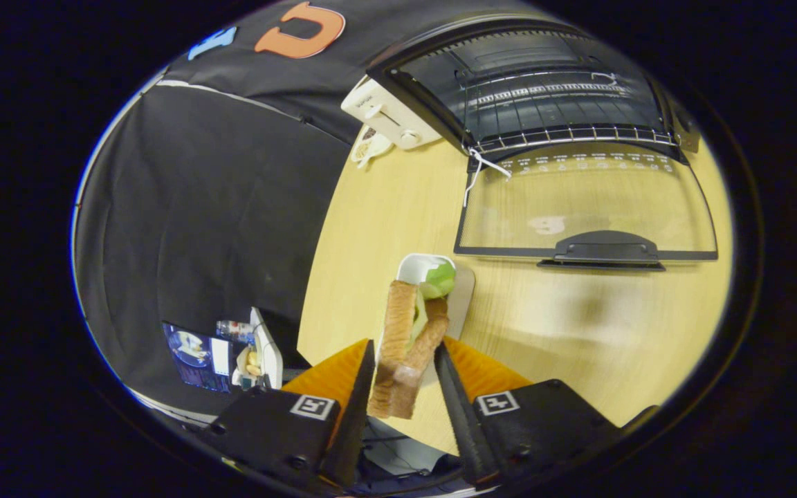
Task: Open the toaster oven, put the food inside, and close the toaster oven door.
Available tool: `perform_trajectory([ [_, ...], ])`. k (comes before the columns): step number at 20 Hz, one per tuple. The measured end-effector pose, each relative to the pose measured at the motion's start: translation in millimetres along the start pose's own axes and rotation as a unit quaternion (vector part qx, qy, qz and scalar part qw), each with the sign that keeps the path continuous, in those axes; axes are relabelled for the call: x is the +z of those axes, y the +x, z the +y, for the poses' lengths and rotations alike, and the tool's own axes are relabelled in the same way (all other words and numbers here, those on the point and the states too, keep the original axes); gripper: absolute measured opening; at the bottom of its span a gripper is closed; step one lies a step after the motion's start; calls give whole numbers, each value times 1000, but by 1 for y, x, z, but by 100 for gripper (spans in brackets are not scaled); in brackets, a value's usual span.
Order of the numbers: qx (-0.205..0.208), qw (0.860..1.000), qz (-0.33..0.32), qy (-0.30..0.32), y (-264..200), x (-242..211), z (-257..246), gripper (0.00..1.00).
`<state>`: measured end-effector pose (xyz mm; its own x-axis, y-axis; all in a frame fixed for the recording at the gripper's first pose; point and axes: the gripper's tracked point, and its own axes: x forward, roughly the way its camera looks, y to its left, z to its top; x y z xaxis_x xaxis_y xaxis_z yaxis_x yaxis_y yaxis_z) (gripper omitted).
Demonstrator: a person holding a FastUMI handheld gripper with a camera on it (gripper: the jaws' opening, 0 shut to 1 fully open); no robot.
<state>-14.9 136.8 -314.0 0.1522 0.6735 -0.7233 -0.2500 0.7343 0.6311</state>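
A sandwich [402, 346] of two toasted bread slices with green lettuce [438, 280] stands on edge between my fingers, and my gripper [405, 344] is shut on it. Just beyond it a white plate [410, 265] rests on a beige mat [466, 294]. Farther ahead and to the right stands the toaster oven [544, 90], with its wire rack showing inside. Its glass door [585, 200] lies folded down flat on the table, the dark handle [606, 249] pointing toward me. The oven's white control panel [385, 114] is on its left side.
The round wooden table [578, 325] has bare surface between the door and my right finger. A white string [481, 169] hangs at the door's left hinge. A small pale object [371, 146] lies beside the control panel. Past the table's left edge sit a screen and small items [218, 353].
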Motion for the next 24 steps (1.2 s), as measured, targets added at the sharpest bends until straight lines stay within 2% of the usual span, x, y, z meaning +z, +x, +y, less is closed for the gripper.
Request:
perform_trajectory([
  [3, 4, 1000, -11, 4, -6, -1, 0, 45],
  [10, 38, 999, -28, -5, -40, -6, 7, 41],
  [14, 94, 994, -51, 9, -67, -2, 13, 41],
  [16, 135, 987, -74, 37, -81, 10, 12, 41],
  [20, 172, 974, -108, 96, -92, 36, -15, 41],
  [22, 199, 960, -144, 138, -95, 55, -27, 40],
  [24, 212, 937, -210, 180, -100, 83, -45, 41],
])
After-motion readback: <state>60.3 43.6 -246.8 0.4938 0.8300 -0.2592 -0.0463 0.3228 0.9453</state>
